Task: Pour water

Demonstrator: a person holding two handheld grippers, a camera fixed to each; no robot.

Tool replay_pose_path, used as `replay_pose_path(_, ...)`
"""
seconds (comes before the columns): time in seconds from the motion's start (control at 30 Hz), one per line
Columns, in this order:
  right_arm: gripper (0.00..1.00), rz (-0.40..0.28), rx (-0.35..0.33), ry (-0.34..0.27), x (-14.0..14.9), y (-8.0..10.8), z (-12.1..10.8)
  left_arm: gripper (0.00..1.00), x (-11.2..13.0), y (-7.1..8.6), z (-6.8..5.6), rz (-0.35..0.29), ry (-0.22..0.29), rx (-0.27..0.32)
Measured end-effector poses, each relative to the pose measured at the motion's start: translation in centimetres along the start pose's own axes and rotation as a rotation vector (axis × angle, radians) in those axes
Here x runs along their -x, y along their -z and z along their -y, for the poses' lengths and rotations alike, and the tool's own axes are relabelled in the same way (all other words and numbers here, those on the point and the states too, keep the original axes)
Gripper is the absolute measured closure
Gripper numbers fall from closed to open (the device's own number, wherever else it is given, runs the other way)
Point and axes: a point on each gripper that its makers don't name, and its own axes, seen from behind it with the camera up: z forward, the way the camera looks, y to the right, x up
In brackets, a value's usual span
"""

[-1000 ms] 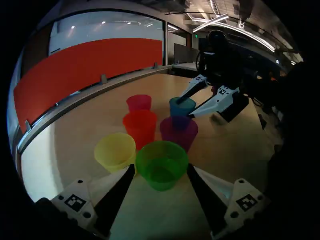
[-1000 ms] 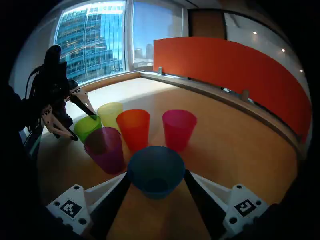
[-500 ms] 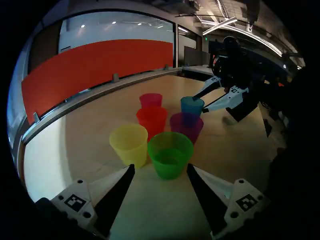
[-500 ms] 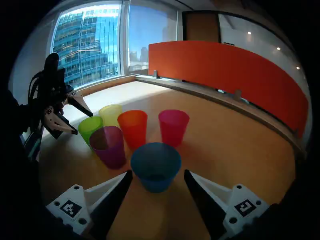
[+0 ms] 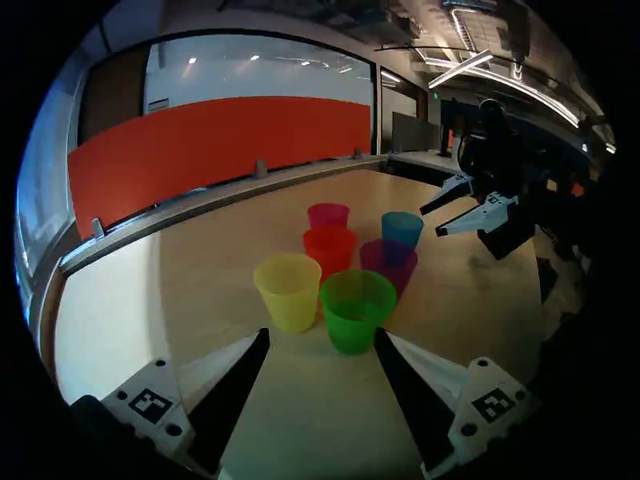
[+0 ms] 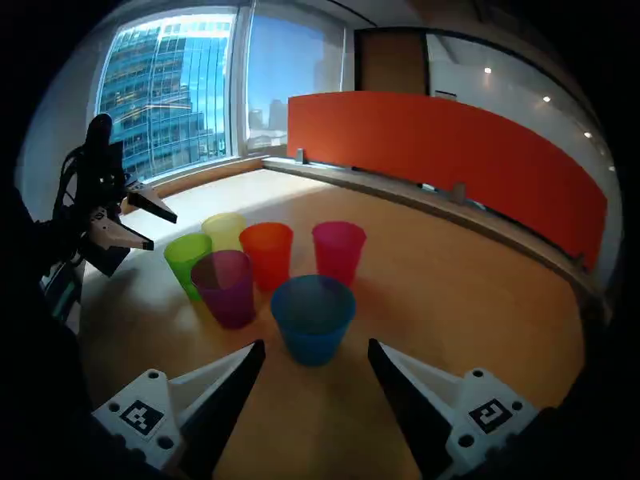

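Facing left tool [image 5: 320, 333] (apart): green cup [image 5: 358, 309]

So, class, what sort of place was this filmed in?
Probably an office meeting room: a long wooden table, an orange partition along its far edge, and tall windows facing city towers.

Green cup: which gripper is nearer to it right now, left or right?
Left. The left gripper is open, with the green cup just ahead of its fingertips. The right gripper, also open, is across the cluster, nearest the blue cup.
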Motion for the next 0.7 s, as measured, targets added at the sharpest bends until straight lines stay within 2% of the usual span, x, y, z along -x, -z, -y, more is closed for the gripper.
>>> replay_pose_path(0.2,0.0,-0.035,0.034,-0.015,-0.3,0.6,-0.1,0.03,-0.3,0.7,0.5,-0.029,-0.016,-0.055)
replay_pose_path(0.4,0.0,-0.08,0.089,-0.031,-1.2,1.5,-0.8,0.03,-1.3,1.3,2.0,-0.08,0.002,-0.141)
replay_pose_path(0.7,0.0,-0.216,0.216,-0.048,-5.0,3.3,-2.8,0.03,-2.9,3.1,4.4,-0.169,0.023,-0.263)
